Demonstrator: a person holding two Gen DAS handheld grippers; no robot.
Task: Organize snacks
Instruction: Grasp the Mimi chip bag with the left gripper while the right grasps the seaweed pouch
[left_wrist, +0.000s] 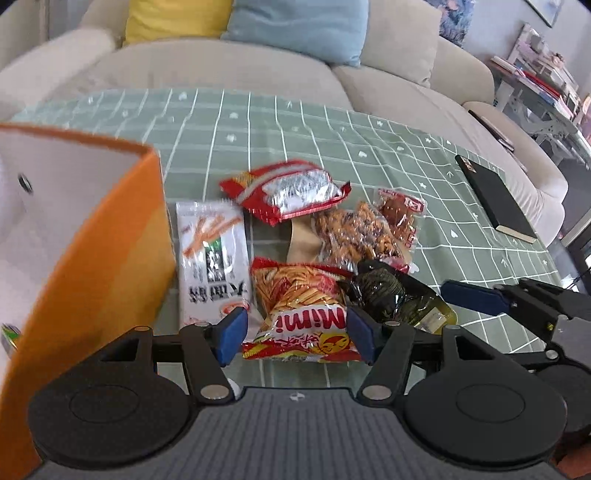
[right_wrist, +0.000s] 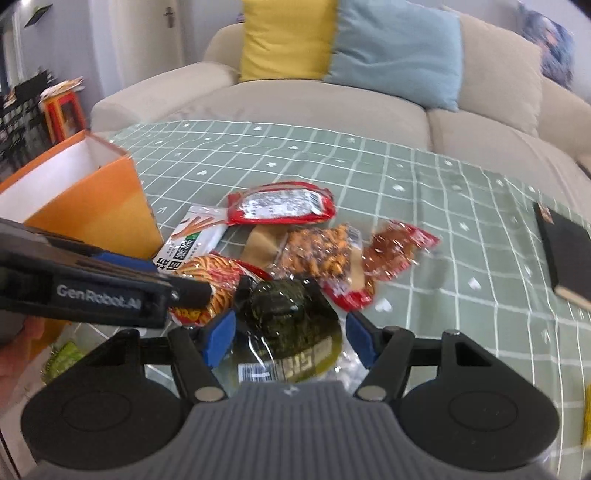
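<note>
Packets straddled, one per gripper.
Left gripper (left_wrist: 293, 338) gapes around Mimi packet (left_wrist: 301, 314); right gripper (right_wrist: 290, 341), open, straddles seaweed packet (right_wrist: 290, 325).

Seaweed packet (right_wrist: 291, 314) between parted jaws

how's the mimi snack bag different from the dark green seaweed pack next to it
The Mimi bag is red and orange with printed sticks; the seaweed pack is clear plastic over dark green contents. The Mimi bag sits in front of the left hand-held gripper, the seaweed pack in front of the right one. Both lie on the green tablecloth.
</note>
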